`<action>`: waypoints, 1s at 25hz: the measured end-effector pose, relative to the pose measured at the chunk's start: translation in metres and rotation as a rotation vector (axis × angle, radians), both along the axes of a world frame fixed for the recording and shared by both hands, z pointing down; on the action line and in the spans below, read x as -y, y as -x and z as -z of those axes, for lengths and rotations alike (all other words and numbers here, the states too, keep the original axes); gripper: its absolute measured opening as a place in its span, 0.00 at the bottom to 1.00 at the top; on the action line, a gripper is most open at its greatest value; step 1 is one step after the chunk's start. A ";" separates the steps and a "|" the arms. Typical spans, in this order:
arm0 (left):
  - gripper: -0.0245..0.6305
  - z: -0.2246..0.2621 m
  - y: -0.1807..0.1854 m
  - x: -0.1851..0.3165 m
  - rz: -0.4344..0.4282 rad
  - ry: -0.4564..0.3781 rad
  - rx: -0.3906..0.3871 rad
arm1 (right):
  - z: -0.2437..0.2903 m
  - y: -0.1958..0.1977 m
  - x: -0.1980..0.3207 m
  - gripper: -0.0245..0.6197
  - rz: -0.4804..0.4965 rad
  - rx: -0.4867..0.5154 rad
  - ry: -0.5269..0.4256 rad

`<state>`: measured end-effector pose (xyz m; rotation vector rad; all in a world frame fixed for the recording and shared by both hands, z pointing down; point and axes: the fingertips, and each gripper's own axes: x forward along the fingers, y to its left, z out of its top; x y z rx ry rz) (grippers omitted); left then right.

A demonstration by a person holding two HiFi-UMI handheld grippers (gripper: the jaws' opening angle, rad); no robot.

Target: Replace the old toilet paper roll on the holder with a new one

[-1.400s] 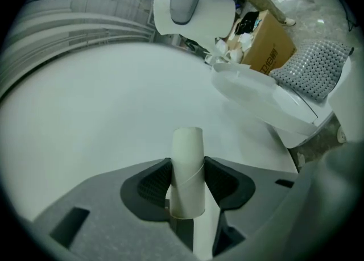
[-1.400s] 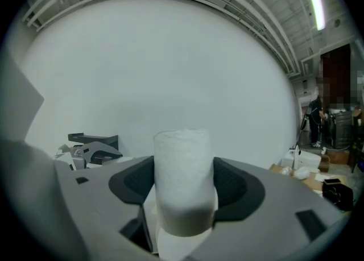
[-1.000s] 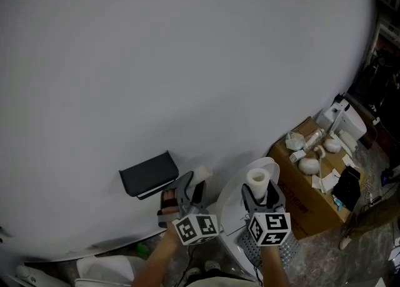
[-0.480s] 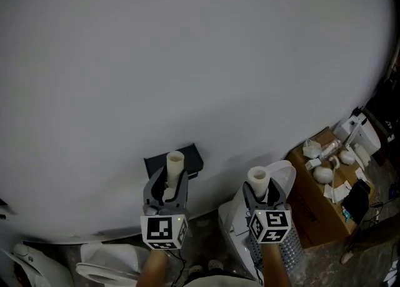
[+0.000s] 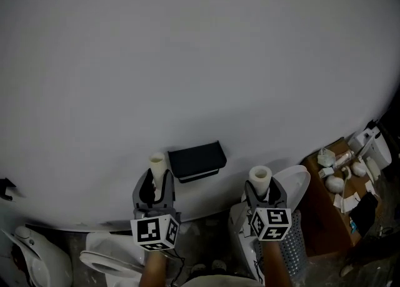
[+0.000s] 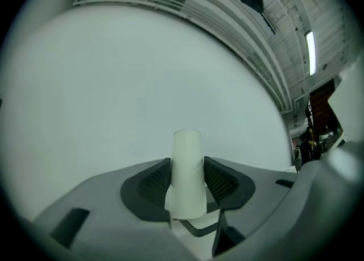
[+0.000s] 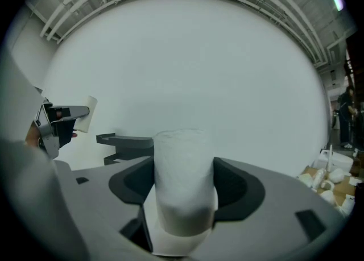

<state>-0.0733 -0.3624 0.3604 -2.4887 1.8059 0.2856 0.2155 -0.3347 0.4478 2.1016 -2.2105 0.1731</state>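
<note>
I am clamping the left gripper (image 6: 187, 185) on the core (image 6: 187, 154). Its jaws are pressing the bare cardboard tube from both sides, and the tube is sticking up out of them. I am clamping the right gripper (image 7: 183, 194) on the new roll (image 7: 183, 160). Those jaws are standing wide around the white paper, and the roll is rising above them in the same way.

I am holding both grippers side by side, well apart and pointing at the wall (image 5: 187, 60). The black holder (image 5: 197, 161) is sitting on that wall between the two grippers. The top of the core is showing just left of it, and the new roll is lying further off to its right; I cannot tell whether the core is touching it.

A white toilet (image 5: 103, 257) is showing below the left gripper. Behind the right gripper a perforated bin (image 5: 292, 251) is standing, and further right a cardboard box (image 5: 322, 195) is carrying small white clutter.
</note>
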 end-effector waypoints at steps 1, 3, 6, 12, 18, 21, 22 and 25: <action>0.32 0.000 0.003 0.000 0.007 0.000 0.002 | 0.000 0.002 0.002 0.51 0.005 -0.002 0.000; 0.32 0.000 0.008 -0.002 0.017 0.003 0.006 | 0.000 0.006 0.005 0.51 0.014 -0.013 0.001; 0.32 -0.003 0.019 -0.004 0.031 0.012 0.010 | -0.002 0.014 0.011 0.51 0.031 -0.052 0.012; 0.32 -0.009 0.031 -0.008 0.022 0.033 0.015 | -0.007 0.026 0.029 0.51 0.086 -0.241 0.045; 0.32 -0.011 0.038 -0.012 0.026 0.039 0.030 | -0.022 0.035 0.054 0.51 0.182 -0.709 0.098; 0.32 -0.010 0.041 -0.012 0.027 0.037 0.040 | -0.034 0.038 0.064 0.50 0.247 -0.983 0.123; 0.32 -0.010 0.043 -0.012 0.029 0.037 0.042 | -0.037 0.040 0.066 0.50 0.270 -1.072 0.126; 0.32 -0.011 0.046 -0.012 0.028 0.043 0.047 | -0.045 0.044 0.071 0.50 0.331 -1.308 0.130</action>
